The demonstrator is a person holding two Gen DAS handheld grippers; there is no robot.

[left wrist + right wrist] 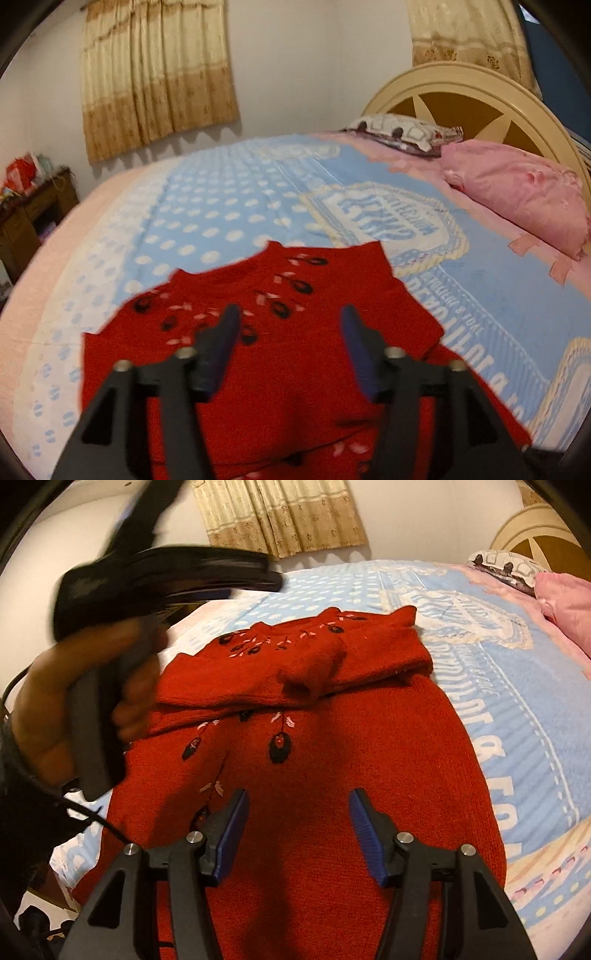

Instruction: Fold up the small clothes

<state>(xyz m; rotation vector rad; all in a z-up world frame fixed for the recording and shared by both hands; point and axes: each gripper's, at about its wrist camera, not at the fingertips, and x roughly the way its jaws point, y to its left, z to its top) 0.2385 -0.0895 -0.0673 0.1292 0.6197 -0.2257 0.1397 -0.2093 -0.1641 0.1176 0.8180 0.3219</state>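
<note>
A small red knitted sweater (332, 738) with black and pink embroidered flowers lies on the bed, its upper part and sleeves folded across the body. It also shows in the left wrist view (295, 369). My left gripper (290, 314) is open and empty, above the sweater. In the right wrist view the left gripper (266, 578) is blurred, held in a hand at the left above the sweater's far left edge. My right gripper (297, 797) is open and empty, over the plain lower part of the sweater.
The bed has a light blue blanket (240, 206) with white dots and lettering. A pink pillow (517, 199) and a patterned pillow (402, 131) lie by the cream headboard (480, 88). A dark wooden cabinet (33, 218) stands at the left wall. Curtains (155, 74) hang behind.
</note>
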